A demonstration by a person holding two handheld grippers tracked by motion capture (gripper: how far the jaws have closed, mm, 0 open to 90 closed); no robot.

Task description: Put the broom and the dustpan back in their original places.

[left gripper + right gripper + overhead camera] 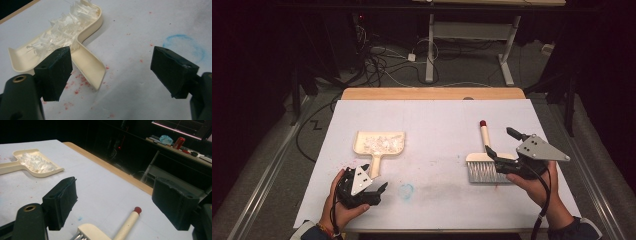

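Sweeping job, judged near complete: white shreds lie gathered in the cream dustpan on the worktop, pan handle just beside the left gripper, jaws spread, released. Brush lies flat, close by the right gripper, jaws likewise spread, empty. Remaining: faint red specks and a blue ring mark on the sheet.

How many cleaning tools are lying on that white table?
2. A cream dustpan holding white shreds lies left of centre, just beyond the left hand-held gripper. A brush with a red-tipped handle lies to the right, beside the right hand-held gripper.
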